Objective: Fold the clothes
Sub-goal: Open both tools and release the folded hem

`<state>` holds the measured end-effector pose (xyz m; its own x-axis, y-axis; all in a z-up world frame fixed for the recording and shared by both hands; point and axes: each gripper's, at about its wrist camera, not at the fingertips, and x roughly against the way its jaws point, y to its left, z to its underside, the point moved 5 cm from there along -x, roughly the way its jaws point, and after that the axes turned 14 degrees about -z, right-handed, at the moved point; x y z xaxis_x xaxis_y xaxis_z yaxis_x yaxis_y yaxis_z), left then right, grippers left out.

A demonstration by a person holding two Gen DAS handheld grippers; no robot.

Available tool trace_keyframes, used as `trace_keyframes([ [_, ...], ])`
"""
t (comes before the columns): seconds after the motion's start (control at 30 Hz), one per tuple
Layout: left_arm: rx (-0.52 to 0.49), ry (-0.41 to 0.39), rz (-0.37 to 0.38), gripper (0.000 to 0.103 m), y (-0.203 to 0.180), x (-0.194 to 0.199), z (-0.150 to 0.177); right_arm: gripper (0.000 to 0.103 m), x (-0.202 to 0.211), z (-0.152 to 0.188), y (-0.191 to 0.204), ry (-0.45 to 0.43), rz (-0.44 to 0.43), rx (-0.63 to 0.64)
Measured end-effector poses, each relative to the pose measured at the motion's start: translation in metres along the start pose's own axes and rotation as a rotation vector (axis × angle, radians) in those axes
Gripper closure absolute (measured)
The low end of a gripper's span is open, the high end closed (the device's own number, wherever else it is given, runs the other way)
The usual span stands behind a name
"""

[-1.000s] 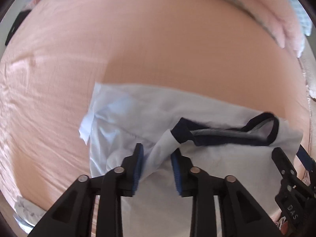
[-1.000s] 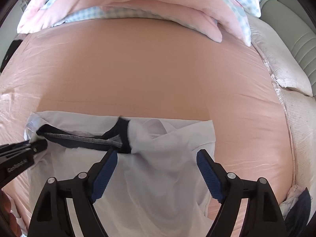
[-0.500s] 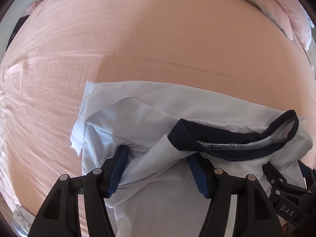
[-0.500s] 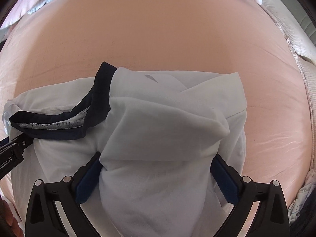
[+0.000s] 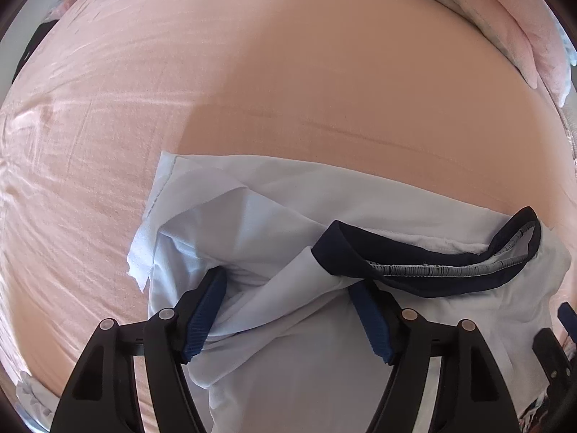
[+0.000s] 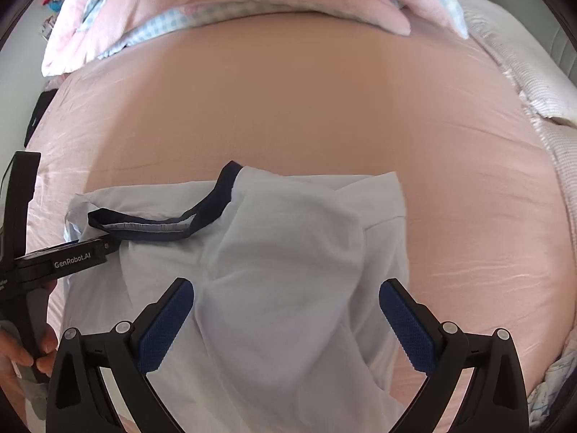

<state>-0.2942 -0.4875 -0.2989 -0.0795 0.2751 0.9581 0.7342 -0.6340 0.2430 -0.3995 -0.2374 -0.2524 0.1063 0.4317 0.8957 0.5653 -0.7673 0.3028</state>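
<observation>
The garment is a pale blue-white short-sleeved T-shirt with a navy ribbed neckband (image 6: pixel 252 270). It lies on the salmon-pink bed sheet (image 6: pixel 288 108), near the front edge of the bed, well apart from the pink and blue-checked quilt (image 6: pixel 252 3) bunched along the far side.

Step in hand: release after a fold. Both shoulder and sleeve portions appear to be turned inward over the body of the shirt, leaving a narrower, roughly rectangular bundle. The navy neckband (image 5: pixel 432 263) stands up in an open loop and is not flat.

Left hand-held gripper (image 5: pixel 292 310): jaws are opening. A ridge of shirt fabric lies between the blue pads (image 5: pixel 203 317); the pads no longer appear to pinch it.

Right hand-held gripper (image 6: pixel 286 321): jaws spread wide, hovering over the folded right side of the shirt. Fabric lies below and between the pads without contact. Nothing is held.

Next move, as judged:
1. Clear both grippers of the cloth without dragging the loose folds open.
2. Flatten the raised ridge near the left gripper and the puffed panel under the right gripper.
3. Take the end of the bundle and bring it over lengthwise to halve it.

Caution: the fabric is thin and slack; a pad snagging on withdrawal would likely undo the sleeve fold.
</observation>
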Motion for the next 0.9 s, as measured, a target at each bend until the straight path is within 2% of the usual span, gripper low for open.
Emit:
trace_keyframes([
  [0.1, 0.02, -0.028, -0.03, 0.026, -0.001, 0.002, 0.002, 0.0, 0.027, 0.003, 0.008, -0.063, 0.02, 0.108],
  [0.17, 0.051, -0.047, -0.086, 0.011, 0.002, 0.0, 0.005, 0.0, 0.036, 0.005, 0.01, -0.075, 0.019, 0.123],
  [0.2, 0.087, -0.039, -0.087, 0.0, 0.006, -0.003, 0.007, 0.0, 0.039, 0.006, 0.012, -0.076, 0.006, 0.117],
  [0.27, 0.17, -0.007, -0.05, 0.0, 0.015, -0.01, 0.011, 0.0, 0.039, 0.007, 0.025, -0.077, -0.018, 0.114],
  [0.43, 0.143, 0.018, -0.028, 0.0, 0.012, -0.007, 0.013, 0.0, 0.039, 0.025, 0.059, -0.082, -0.028, 0.2],
  [0.57, 0.14, 0.0, 0.05, 0.0, 0.009, -0.001, 0.025, 0.0, 0.046, 0.03, 0.097, -0.094, -0.002, 0.297],
  [0.73, 0.12, -0.037, 0.103, 0.0, 0.014, 0.012, 0.039, 0.0, 0.056, 0.041, 0.122, -0.124, -0.026, 0.329],
  [0.9, 0.175, -0.087, 0.172, 0.0, 0.029, 0.028, 0.049, 0.0, 0.058, 0.051, 0.132, -0.133, -0.064, 0.3],
])
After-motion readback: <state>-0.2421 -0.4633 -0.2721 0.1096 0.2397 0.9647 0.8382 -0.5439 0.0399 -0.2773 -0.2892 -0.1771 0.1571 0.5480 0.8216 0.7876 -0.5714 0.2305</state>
